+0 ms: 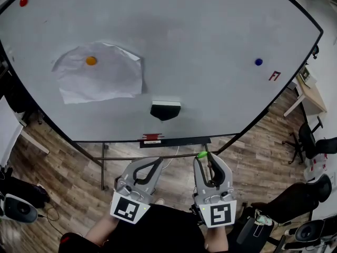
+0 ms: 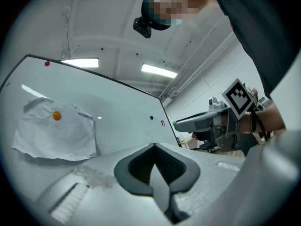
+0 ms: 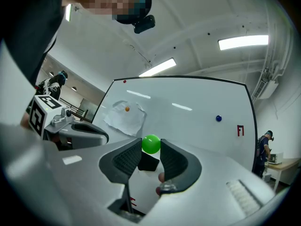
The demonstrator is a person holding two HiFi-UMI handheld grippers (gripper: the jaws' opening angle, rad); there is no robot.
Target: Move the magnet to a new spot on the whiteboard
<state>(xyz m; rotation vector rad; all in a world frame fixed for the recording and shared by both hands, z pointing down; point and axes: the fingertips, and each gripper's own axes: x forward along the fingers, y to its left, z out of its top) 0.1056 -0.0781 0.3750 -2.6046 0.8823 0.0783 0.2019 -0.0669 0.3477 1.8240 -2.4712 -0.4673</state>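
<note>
One green magnet (image 3: 151, 144) is off the whiteboard (image 1: 200, 46), pinched at the very tips of your right tool (image 1: 204, 159), so you look to be mid-carry (the placing is not yet done). Both tools hang low and near you, side by side below the board's bottom edge, pointing roughly level toward it. Your left tool (image 2: 154, 147) has its jaws together on nothing. Next, I'd judge, raise the right tool to a bare patch, clear of the paper (image 1: 100, 80) under the orange magnet (image 1: 91, 60), the black eraser (image 1: 165, 109) and the blue magnet (image 1: 258, 61). Press the green one flat, then let the jaws part.
</note>
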